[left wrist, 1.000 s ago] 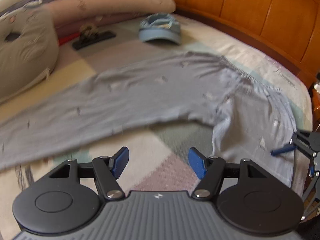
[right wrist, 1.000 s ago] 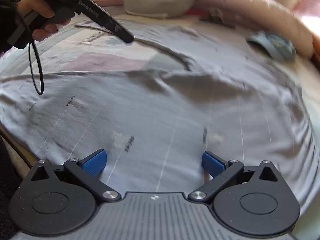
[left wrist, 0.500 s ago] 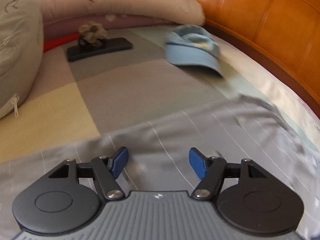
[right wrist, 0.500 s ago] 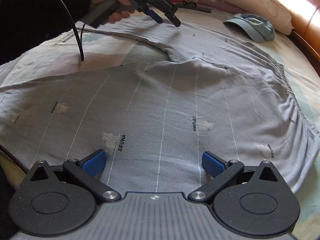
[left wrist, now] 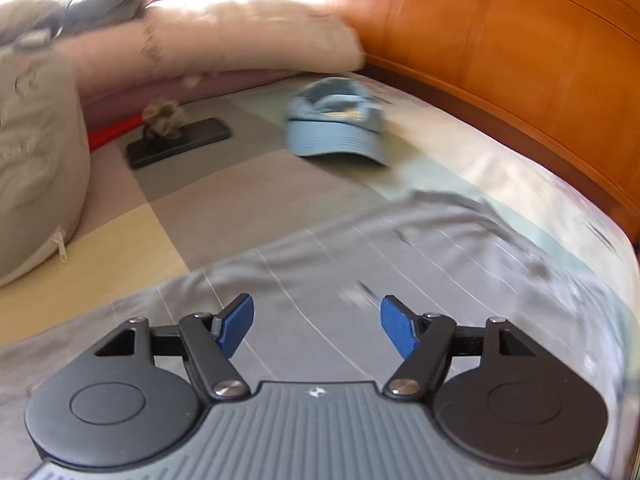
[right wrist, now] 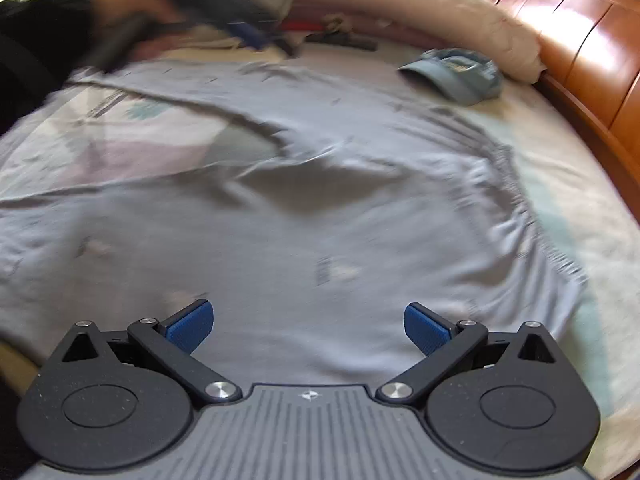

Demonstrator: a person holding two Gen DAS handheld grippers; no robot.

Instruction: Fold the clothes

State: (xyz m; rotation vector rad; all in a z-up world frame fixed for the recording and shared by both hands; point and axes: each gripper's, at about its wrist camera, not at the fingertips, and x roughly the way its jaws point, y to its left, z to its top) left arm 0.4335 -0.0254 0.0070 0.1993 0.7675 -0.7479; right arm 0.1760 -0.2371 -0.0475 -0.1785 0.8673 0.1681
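Grey pinstriped trousers point(right wrist: 320, 216) lie spread flat on the bed, waistband to the right, legs running left. In the left wrist view the far leg point(left wrist: 360, 256) fills the lower half. My left gripper point(left wrist: 316, 326) hovers just above that leg, open, with nothing between its blue pads. That gripper point(right wrist: 256, 38) shows blurred in the right wrist view at the top, held by a hand in a black sleeve. My right gripper point(right wrist: 308, 326) is open over the near leg and seat, empty.
A light blue cap point(left wrist: 340, 126) lies on the bed near the wooden headboard point(left wrist: 520, 60). A black phone-like slab point(left wrist: 176, 140) with a small brown object on it sits by the pillows point(left wrist: 224, 44). A grey cushion point(left wrist: 36, 152) bulges at the left.
My left gripper moved from the near side across to the far leg, then lifted slightly. My right gripper drifted a little over the seat. Both stayed open.
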